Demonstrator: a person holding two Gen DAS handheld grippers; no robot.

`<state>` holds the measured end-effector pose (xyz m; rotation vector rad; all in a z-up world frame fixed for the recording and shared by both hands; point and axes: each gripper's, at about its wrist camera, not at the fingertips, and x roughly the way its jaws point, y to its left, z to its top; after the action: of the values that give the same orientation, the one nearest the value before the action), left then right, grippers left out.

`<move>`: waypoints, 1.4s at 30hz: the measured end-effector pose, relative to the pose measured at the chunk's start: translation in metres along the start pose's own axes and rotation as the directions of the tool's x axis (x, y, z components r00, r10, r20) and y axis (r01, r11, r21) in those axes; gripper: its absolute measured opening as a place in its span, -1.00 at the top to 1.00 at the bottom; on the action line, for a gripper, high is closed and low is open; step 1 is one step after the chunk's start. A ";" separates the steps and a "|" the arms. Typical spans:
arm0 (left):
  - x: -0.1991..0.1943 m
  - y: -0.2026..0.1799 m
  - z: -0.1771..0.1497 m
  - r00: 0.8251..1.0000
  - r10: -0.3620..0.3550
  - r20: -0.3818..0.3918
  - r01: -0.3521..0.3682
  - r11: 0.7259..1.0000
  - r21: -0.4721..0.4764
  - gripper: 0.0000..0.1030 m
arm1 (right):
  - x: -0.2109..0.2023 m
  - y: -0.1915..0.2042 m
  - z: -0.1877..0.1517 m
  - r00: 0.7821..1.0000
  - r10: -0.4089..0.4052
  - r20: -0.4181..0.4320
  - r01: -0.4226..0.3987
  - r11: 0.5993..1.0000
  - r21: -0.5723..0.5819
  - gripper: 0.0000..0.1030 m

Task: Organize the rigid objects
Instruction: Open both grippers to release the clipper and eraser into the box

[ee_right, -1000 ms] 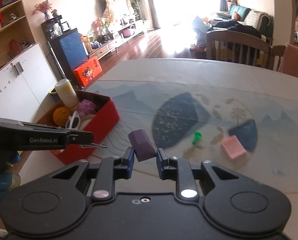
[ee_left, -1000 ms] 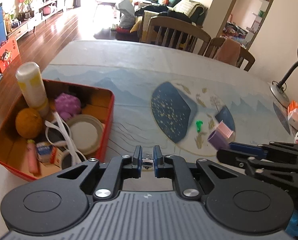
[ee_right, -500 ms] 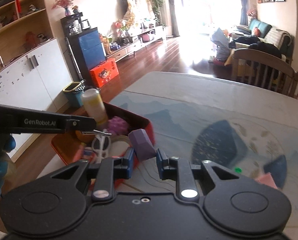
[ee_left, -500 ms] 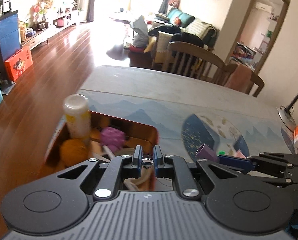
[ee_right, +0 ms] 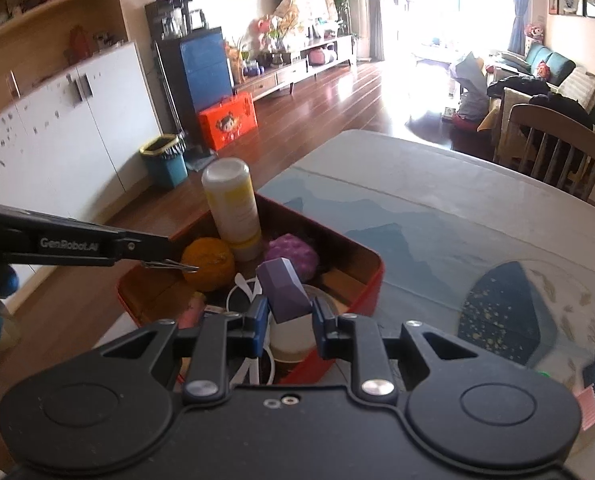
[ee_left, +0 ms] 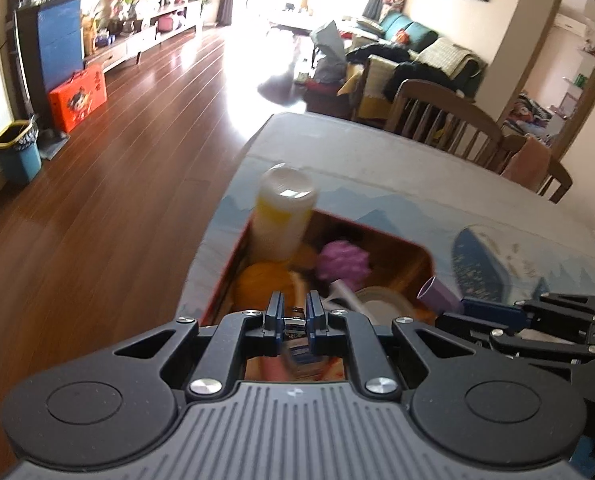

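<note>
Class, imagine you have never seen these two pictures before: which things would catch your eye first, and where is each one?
The red tin at the table's near corner draws the eye, crammed with a tall white-and-yellow bottle, an orange and a purple ball. Just above it, the right gripper grips a purple block. The left gripper pinches a small metal clip over the tin.

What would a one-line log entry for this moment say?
left gripper: shut on small metal clip | right gripper: shut on purple block | both over red tin
</note>
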<state>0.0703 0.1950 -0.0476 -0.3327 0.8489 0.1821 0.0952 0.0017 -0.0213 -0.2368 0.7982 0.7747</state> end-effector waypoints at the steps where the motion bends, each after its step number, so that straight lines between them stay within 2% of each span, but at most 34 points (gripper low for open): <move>1: 0.004 0.004 -0.001 1.000 0.002 -0.006 -0.002 1.000 0.000 0.79 | 0.005 0.002 0.001 1.000 -0.010 -0.009 0.010 1.000 -0.007 0.55; 5: 0.014 0.013 -0.003 1.000 -0.001 -0.020 0.001 1.000 0.006 0.79 | 0.020 0.007 0.000 0.998 -0.039 -0.045 0.038 0.999 -0.027 0.55; 11: 0.018 0.003 -0.002 1.000 -0.010 -0.002 0.010 0.996 0.086 0.79 | 0.035 0.013 -0.003 0.994 -0.072 -0.084 0.066 0.995 -0.068 0.55; 16: 0.024 -0.004 -0.010 0.999 -0.032 -0.040 0.036 0.994 0.103 0.79 | 0.043 0.015 -0.005 0.991 -0.078 -0.111 0.070 0.995 -0.075 0.55; 19: 0.031 -0.006 -0.019 0.997 -0.021 -0.071 0.030 0.993 0.115 0.79 | 0.043 0.016 -0.007 0.991 -0.075 -0.115 0.066 0.995 -0.079 0.57; 26: 0.037 -0.008 -0.027 0.993 -0.018 -0.117 0.031 0.993 0.114 0.79 | 0.037 0.015 -0.009 0.993 -0.057 -0.106 0.050 0.996 -0.069 0.51; 34: 0.035 -0.012 -0.029 0.991 0.003 -0.131 0.010 0.995 0.099 0.79 | 0.020 0.014 -0.008 0.995 -0.026 -0.099 0.021 0.999 -0.047 0.38; 42: 0.023 -0.027 -0.029 0.994 -0.007 -0.110 0.017 0.996 0.093 0.79 | -0.004 0.005 -0.008 0.998 -0.016 -0.065 0.015 1.000 -0.009 0.25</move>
<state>0.0724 0.1600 -0.0770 -0.2614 0.9606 0.1129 0.0850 -0.0004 -0.0234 -0.2764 0.8541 0.7589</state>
